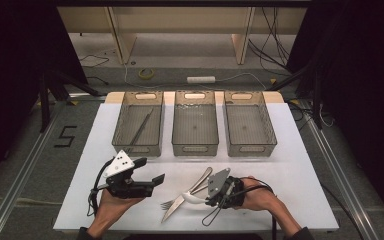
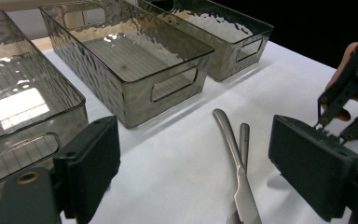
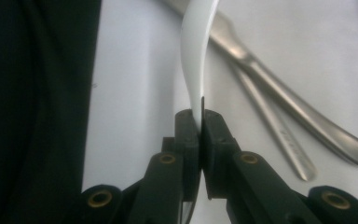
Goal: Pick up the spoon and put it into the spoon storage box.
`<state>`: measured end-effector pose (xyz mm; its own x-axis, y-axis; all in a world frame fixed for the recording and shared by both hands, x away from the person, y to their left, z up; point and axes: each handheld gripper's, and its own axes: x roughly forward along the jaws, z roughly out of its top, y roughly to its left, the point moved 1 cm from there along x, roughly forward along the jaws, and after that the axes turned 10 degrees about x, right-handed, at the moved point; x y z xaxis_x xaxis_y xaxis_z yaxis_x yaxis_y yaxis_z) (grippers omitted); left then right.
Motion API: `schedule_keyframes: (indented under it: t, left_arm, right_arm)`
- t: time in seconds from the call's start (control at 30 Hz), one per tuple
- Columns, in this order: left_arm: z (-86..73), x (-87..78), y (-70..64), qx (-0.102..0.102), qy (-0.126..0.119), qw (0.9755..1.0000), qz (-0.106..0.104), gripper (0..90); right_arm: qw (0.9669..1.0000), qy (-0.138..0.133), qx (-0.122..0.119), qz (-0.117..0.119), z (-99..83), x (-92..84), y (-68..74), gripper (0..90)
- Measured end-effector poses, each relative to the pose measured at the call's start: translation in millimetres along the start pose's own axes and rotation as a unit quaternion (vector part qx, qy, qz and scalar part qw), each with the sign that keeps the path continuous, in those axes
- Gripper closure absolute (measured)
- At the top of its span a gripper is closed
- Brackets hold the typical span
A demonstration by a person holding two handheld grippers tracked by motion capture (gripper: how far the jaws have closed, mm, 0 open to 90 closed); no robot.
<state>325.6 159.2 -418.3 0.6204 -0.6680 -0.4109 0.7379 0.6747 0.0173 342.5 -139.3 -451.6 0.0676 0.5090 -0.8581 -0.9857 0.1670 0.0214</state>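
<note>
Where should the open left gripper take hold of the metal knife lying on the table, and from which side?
Judging by its pose, grip the knife at its thick rounded handle end, which lies clear on the white table toward the bins. Its blade end is crossed by the fork and the white spoon. Bring the left gripper down from above, jaws across the handle.
</note>
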Motion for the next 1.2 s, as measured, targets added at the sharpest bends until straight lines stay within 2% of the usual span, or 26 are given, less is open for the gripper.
schedule_keyframes:
  t: [0.17, 0.33, 0.4, 0.5, 0.73, 0.93, 1.03, 1.2]
  left_arm:
    - [-0.4, 0.2, 0.2, -0.001, -0.001, 1.0000, 0.001, 16.3]
    - [-0.7, -0.3, 0.8, -0.003, -0.003, 1.0000, 0.002, 16.3]
    - [-0.8, -0.8, 1.1, -0.004, -0.005, 1.0000, 0.005, 16.3]
    - [-0.8, -1.4, 2.1, -0.007, -0.009, 0.9999, 0.006, 16.2]
    - [-1.2, -1.6, 5.7, -0.015, -0.011, 0.9998, 0.006, 16.2]
    - [-2.1, -1.5, 8.0, -0.019, -0.013, 0.9997, 0.008, 16.2]
    - [-2.1, -1.9, 8.8, -0.020, -0.015, 0.9997, 0.008, 16.2]
    - [-2.3, -1.8, 9.6, -0.020, -0.017, 0.9996, 0.011, 16.2]
  right_arm:
    - [0.9979, -0.036, 0.046, -0.029, -2.0, -10.4, -10.5, 86.5]
    - [0.9922, -0.072, 0.082, -0.060, -1.3, -16.9, -18.8, 86.6]
    - [0.9889, -0.087, 0.096, -0.073, -1.3, -19.4, -22.9, 86.5]
    - [0.9832, -0.109, 0.123, -0.080, -1.9, -23.3, -30.1, 86.6]
    - [0.9702, -0.138, 0.176, -0.093, 0.7, -32.3, -45.6, 86.5]
    - [0.9567, -0.169, 0.212, -0.106, 11.7, -44.3, -63.0, 86.5]
    - [0.9516, -0.175, 0.226, -0.114, 19.6, -48.5, -71.7, 86.5]
    - [0.9448, -0.175, 0.248, -0.123, 33.7, -51.2, -86.1, 86.5]
